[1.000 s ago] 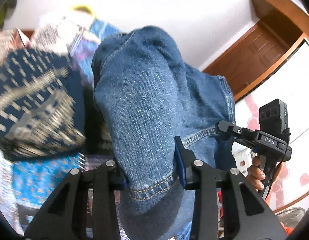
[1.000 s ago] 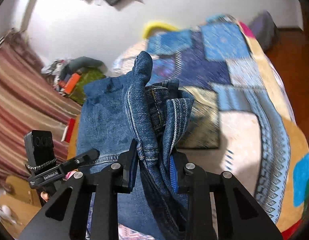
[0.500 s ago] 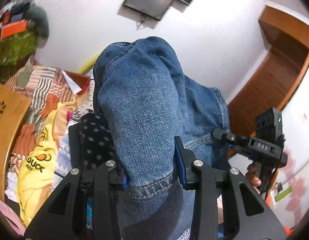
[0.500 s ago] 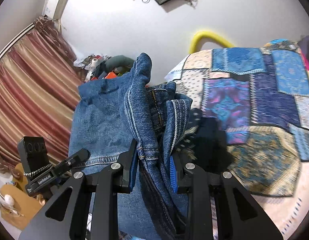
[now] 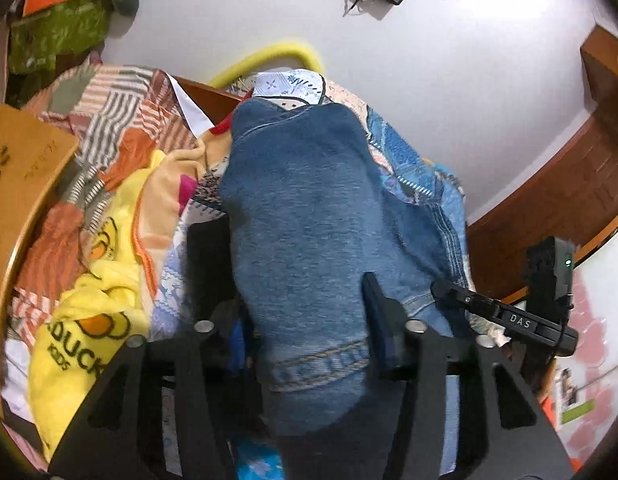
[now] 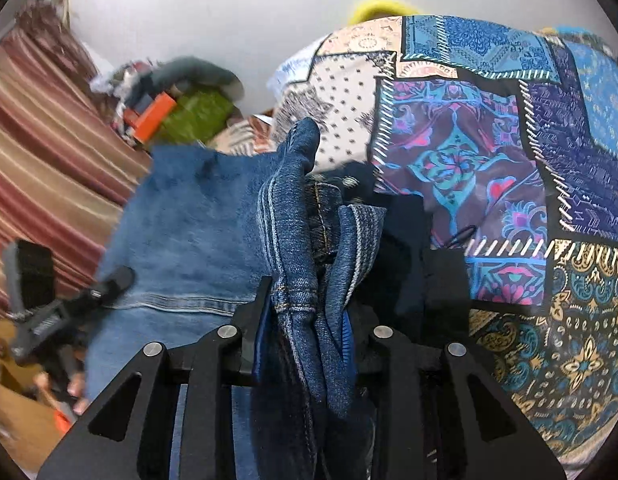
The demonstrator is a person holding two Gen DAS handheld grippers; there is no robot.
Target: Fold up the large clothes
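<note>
Our left gripper has its jaws opening with a thick denim fold of the jeans between them. Our right gripper is opening too, pads still on the bunched, stitched waistband. The jeans hang above the patchwork quilt.

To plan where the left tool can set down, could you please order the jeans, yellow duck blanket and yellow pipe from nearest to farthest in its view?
1. jeans, between the left tool's fingers.
2. yellow duck blanket, lower left.
3. yellow pipe, top, by the wall.
</note>
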